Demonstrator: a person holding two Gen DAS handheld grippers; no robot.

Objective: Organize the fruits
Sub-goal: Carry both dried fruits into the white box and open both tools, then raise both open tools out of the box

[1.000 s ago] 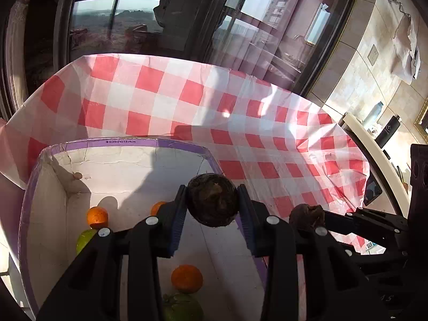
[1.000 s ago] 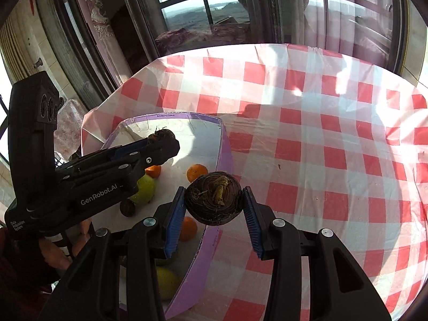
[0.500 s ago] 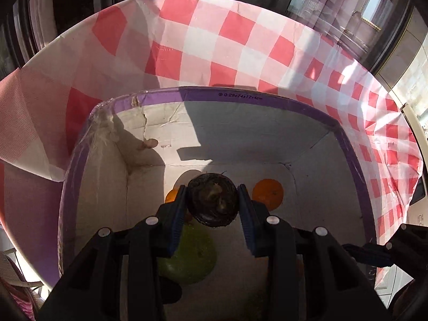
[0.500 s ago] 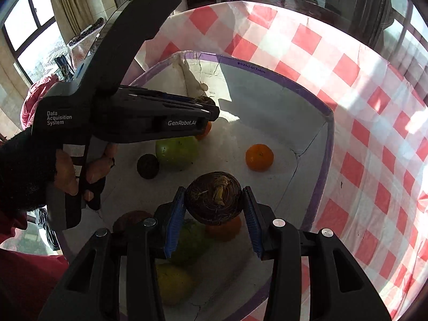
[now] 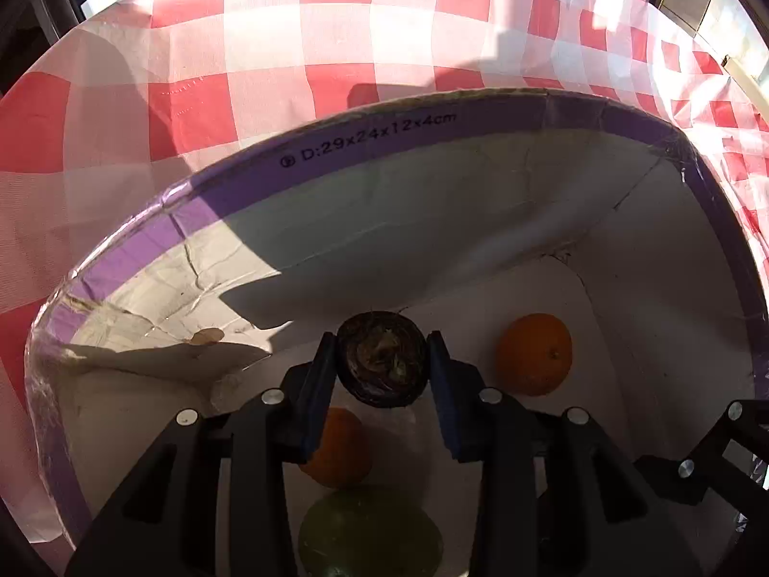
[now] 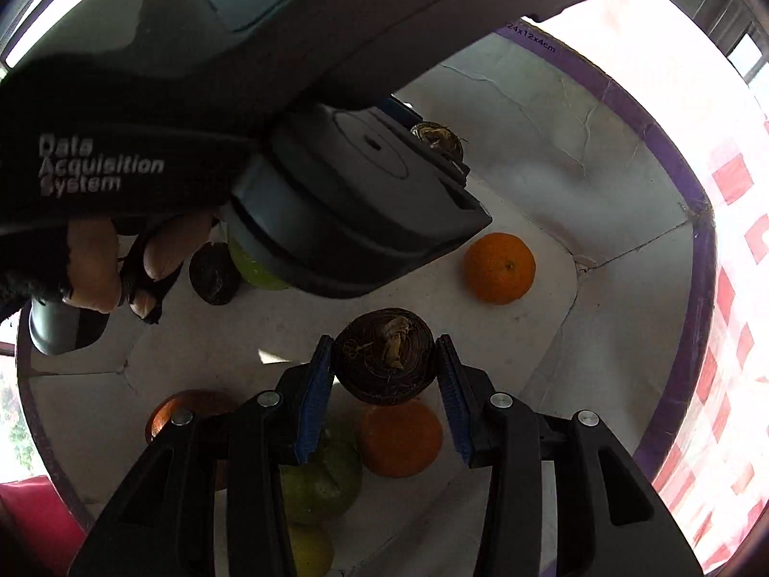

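My left gripper is shut on a dark brown round fruit and holds it low inside the white box with a purple rim, near its far wall. My right gripper is shut on a second dark brown fruit and holds it inside the same box, above the floor. The left gripper's body fills the upper left of the right wrist view, with its fruit showing at its tip.
Oranges, green fruits, a yellow fruit and a dark fruit lie on the box floor. A red-and-white checked cloth covers the table around the box.
Both grippers have moved from above the table and box rim down into the box, each still holding its brown fruit. The left gripper now crosses in front of the right one.
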